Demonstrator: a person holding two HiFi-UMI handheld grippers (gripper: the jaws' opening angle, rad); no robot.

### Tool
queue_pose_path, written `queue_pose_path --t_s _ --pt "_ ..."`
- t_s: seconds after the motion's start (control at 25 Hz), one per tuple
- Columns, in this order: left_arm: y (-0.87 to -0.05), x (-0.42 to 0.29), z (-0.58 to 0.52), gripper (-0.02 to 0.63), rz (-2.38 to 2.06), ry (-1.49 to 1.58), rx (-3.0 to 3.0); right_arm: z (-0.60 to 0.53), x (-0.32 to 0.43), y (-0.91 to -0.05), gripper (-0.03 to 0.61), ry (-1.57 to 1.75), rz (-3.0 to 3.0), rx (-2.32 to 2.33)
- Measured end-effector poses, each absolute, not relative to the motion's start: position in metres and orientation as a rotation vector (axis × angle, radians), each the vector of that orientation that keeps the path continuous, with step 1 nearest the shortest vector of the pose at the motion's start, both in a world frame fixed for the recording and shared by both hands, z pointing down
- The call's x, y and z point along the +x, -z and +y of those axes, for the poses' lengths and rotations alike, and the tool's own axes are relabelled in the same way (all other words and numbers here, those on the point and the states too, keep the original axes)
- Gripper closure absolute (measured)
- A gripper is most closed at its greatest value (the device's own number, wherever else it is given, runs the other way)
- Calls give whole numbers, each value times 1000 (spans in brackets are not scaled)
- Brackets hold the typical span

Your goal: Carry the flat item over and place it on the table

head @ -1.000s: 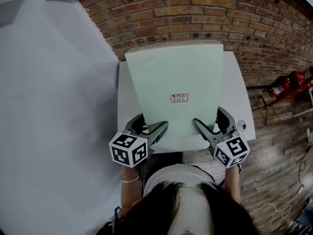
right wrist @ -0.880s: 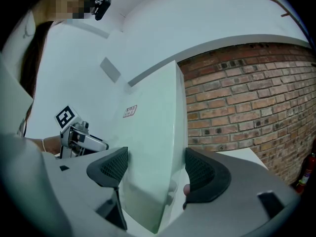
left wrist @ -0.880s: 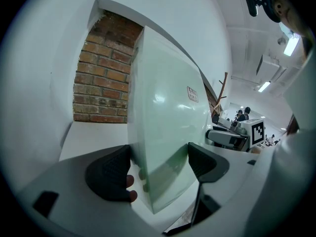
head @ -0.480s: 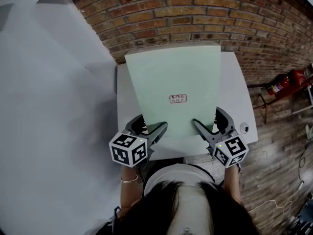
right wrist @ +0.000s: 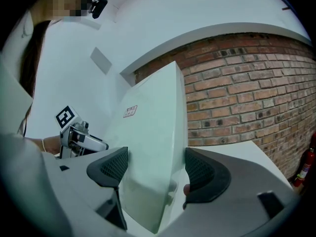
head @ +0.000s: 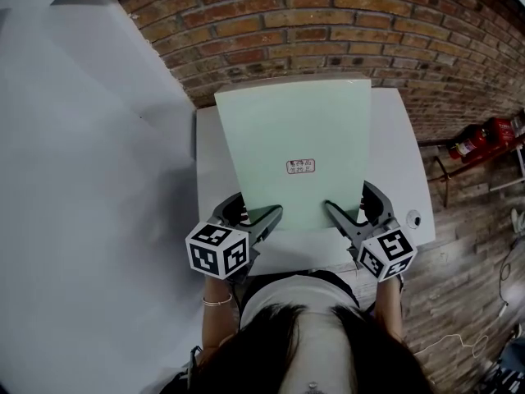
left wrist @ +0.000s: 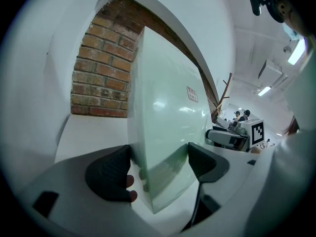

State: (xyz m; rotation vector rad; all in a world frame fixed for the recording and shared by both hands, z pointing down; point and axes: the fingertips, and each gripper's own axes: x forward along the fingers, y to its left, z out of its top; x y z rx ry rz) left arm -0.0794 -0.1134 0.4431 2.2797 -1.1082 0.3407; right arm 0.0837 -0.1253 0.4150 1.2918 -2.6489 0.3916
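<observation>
Shifted slightly farther over the white rectangular table [head: 395, 146] than a second ago, pale green flat rectangular board [head: 295, 121] with small red label [head: 301, 167], left gripper [head: 256, 212] jaws clamped on its near left edge, right gripper [head: 348, 207] jaws clamped on its near right edge, red brick wall [head: 344, 23] beyond

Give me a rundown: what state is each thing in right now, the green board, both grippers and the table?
Green board: label side up, held over the table by its near edge; I cannot tell whether its far edge touches down.
Left gripper: shut on the green board's near left part.
Right gripper: shut on the green board's near right part.
Table: standing against the brick wall, partly under the board.
</observation>
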Motion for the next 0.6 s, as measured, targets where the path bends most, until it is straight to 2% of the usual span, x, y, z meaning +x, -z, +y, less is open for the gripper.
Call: queue_pose_path --t_s 0.6 --pt "-465 -94 -140 248 -1088 -356 2223 -155 68 -436 218 -457 -2615 1256"
